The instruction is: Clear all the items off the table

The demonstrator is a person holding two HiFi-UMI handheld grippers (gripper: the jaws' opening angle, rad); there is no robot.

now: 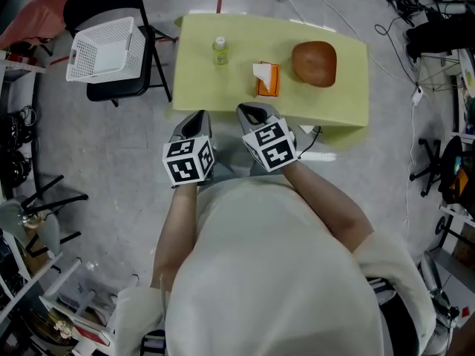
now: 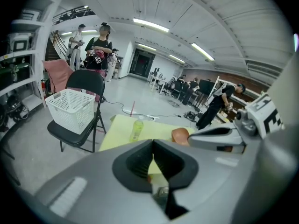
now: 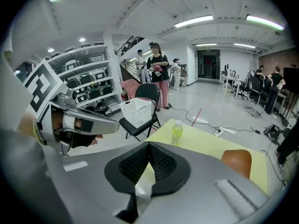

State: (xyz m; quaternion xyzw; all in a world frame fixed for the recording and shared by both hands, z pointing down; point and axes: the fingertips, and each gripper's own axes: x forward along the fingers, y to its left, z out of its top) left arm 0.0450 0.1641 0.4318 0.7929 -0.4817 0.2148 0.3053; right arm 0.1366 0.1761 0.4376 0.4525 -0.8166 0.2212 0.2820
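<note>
Holds the left gripper (image 1: 197, 117) and the right gripper (image 1: 251, 112) side by side at centre frame, just short of the near edge of the yellow-green table (image 1: 215, 95) — both pairs of jaws pressed together, with nothing between them. Leaves all three items on the tabletop in the upper half of the frame: a small bottle (image 1: 220, 51) upright towards the left, an orange box (image 1: 269, 80) with white paper showing at its top in the middle, and a brown bowl (image 1: 315, 63) to the right, each well apart from the others. Shows a white basket (image 1: 104, 49) on a black folding chair (image 1: 119, 89) at upper left, beside the table and judged the likely drop-off point.

Risks from here:
- Shoving an item instead of gripping it, by arriving with the jaws not yet spread.
- Toppling the tall, narrow bottle with a sideways touch and sending it rolling off the edge.
- Pinching only the loose white paper and drawing it out while the box stays put.
- Losing the smooth, wide bowl from a thin hold on its rim.
- Clashing the two grippers by sending both at neighbouring items at once.
- Nudging the basket off the seat with a careless drop — or missing it altogether.
</note>
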